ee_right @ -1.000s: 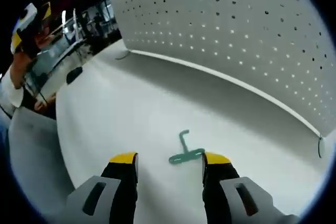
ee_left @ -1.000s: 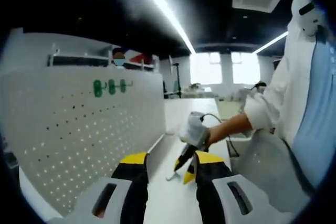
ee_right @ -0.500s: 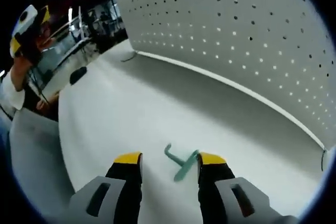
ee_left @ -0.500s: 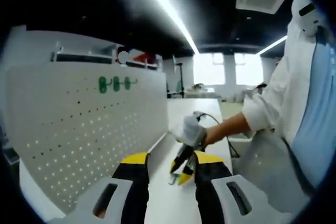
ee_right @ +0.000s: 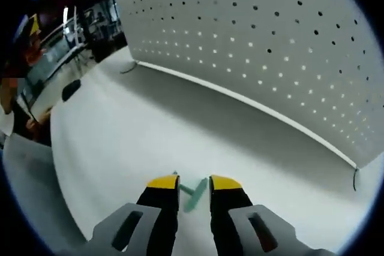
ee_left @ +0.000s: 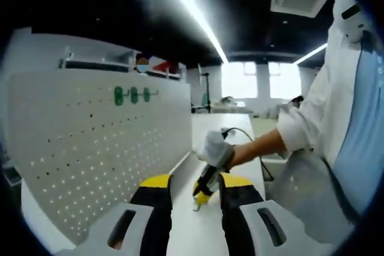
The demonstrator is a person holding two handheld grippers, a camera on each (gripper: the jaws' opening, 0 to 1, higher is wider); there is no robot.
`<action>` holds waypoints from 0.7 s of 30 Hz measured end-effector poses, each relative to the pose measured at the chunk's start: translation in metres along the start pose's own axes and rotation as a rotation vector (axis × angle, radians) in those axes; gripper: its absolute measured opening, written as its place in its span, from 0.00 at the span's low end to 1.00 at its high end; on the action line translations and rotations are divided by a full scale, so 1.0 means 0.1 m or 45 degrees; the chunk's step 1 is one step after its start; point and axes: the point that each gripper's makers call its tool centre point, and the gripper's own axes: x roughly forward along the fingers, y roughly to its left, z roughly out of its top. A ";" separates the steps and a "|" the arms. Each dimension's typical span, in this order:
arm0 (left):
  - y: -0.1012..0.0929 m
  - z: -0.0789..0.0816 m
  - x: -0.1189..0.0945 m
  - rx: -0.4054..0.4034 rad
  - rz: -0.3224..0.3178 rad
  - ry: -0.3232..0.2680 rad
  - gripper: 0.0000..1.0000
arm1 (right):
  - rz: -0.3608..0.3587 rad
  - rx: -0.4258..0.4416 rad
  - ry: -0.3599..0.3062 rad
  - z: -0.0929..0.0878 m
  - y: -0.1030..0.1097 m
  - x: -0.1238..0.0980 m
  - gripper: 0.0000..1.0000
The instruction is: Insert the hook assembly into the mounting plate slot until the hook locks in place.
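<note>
A small green hook (ee_right: 191, 193) lies on the white table (ee_right: 120, 136) in front of the white pegboard (ee_right: 270, 40). My right gripper (ee_right: 194, 183) has its yellow-tipped jaws drawn in on the hook, which sits between them. In the left gripper view that same right gripper (ee_left: 204, 191) points down at the table (ee_left: 201, 235), held by a gloved hand (ee_left: 216, 147). The left gripper (ee_left: 195, 181) hangs open in the air, holding nothing. Three green hooks (ee_left: 132, 95) are mounted high on the pegboard (ee_left: 90, 148).
A person in a white sleeve (ee_left: 312, 118) stands at the right of the table. A dark object (ee_right: 71, 90) and a thin cable (ee_right: 126, 69) lie near the pegboard's far end. A thin wire hook (ee_right: 355, 178) sits by its near corner.
The right jaws have closed from wide apart onto the green hook, which turned on the table as they came in. The left gripper stays nearly still.
</note>
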 end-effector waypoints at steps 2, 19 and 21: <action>0.00 0.00 0.00 0.000 -0.001 -0.001 0.31 | -0.013 0.006 0.012 -0.01 -0.01 0.00 0.14; -0.01 -0.01 -0.02 -0.004 -0.005 -0.003 0.30 | -0.055 0.049 0.052 -0.08 -0.05 0.06 0.08; -0.01 0.00 -0.02 -0.004 -0.003 -0.004 0.30 | -0.060 0.044 0.058 -0.08 -0.05 0.06 0.06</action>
